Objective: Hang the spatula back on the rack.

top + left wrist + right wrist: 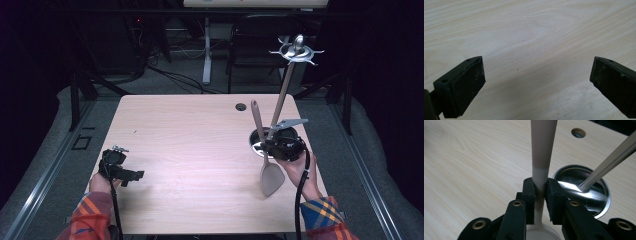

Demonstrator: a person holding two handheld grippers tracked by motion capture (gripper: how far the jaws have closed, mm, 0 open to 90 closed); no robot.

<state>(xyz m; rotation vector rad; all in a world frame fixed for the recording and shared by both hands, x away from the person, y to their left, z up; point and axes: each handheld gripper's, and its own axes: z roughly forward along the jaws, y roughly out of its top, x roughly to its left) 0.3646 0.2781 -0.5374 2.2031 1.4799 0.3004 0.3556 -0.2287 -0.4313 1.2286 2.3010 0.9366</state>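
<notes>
While one spatula is being clamped at its neck by the right gripper, one rack base is being shown beside it. The left gripper is being held with jaws apart — nothing between them — over the table.

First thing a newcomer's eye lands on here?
The beige spatula at the table's right, clamped at its neck by the right gripper, blade toward the person. Behind it, a steel utensil stand rises from its round base. The left gripper hangs open over bare wood.

spatula handle cut off at top, blade partly behind tool
</notes>
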